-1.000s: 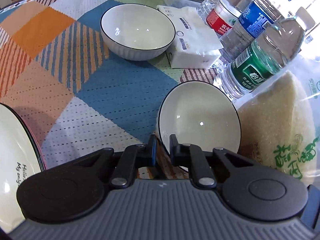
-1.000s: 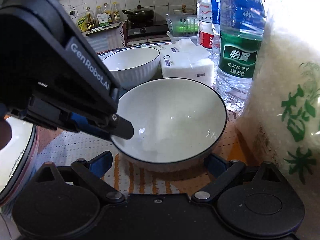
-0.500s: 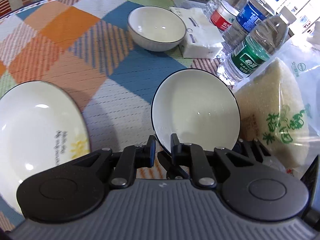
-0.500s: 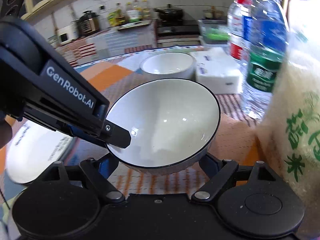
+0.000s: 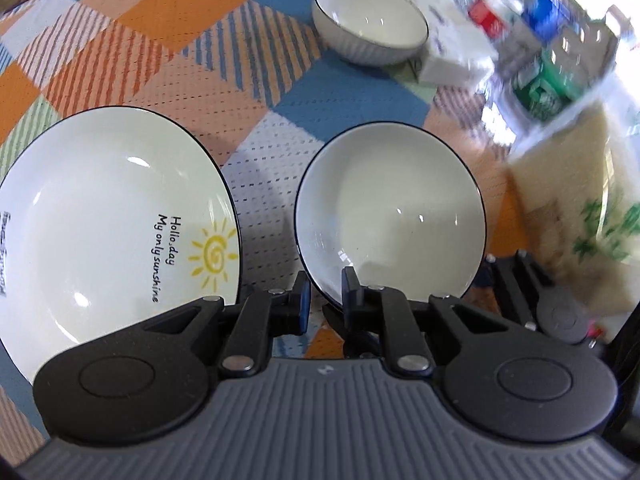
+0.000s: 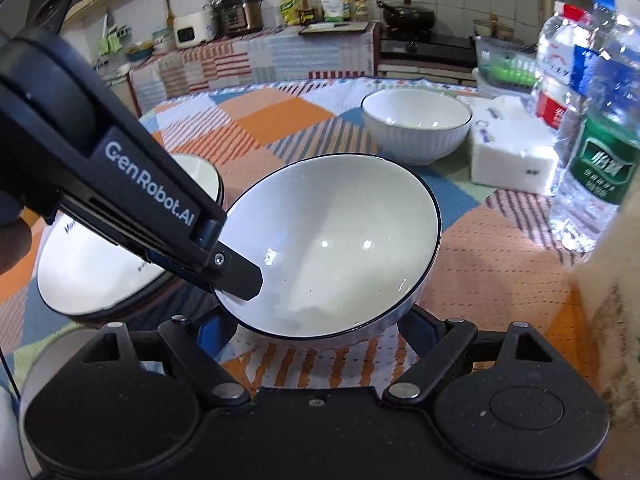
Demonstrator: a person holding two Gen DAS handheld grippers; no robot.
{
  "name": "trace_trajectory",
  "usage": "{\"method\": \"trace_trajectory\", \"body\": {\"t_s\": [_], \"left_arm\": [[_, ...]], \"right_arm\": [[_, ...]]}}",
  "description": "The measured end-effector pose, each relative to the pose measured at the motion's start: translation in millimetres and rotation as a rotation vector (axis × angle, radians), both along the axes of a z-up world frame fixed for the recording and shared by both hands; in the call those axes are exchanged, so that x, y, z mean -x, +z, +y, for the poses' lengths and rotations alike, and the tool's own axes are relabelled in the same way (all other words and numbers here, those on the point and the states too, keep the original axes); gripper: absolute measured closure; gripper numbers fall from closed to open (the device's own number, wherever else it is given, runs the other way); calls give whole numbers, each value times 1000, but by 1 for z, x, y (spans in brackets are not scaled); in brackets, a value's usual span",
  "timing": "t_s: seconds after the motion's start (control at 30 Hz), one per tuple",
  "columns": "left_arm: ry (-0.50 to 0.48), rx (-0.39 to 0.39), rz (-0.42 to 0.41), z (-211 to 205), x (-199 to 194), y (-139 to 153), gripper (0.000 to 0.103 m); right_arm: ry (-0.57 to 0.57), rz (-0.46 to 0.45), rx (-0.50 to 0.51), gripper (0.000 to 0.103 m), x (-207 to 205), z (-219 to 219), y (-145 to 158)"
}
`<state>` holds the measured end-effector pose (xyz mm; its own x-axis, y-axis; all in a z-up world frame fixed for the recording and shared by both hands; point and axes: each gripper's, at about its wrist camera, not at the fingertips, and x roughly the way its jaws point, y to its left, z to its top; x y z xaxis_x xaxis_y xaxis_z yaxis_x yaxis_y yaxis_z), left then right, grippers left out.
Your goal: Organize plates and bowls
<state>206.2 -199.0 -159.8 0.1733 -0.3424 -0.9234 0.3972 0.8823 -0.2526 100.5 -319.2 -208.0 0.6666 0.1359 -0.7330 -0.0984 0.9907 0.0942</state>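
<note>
Desk (image 5: 168, 52) carries a sunshine plate (image 5: 116, 216); beside it the left claw (image 5: 325, 294) pinches a bowl's (image 5: 390, 216) rim, lifted and tilted. Right claw (image 6: 316, 330) gapes underneath. Carrying step, I'd say; next needs lowering into the far bowl (image 5: 370, 20).
</note>
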Motion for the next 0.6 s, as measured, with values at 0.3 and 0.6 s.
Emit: {"method": "trace_trajectory", "body": {"t_s": [0.3, 0.6], "left_arm": [[-24, -9, -1, -3, -1, -4, 87], [-149, -130, -178, -8, 30, 34, 62]], "right_arm": [[-15, 47, -18, 12, -5, -2, -9], [5, 91, -14, 10, 13, -4, 14]]}}
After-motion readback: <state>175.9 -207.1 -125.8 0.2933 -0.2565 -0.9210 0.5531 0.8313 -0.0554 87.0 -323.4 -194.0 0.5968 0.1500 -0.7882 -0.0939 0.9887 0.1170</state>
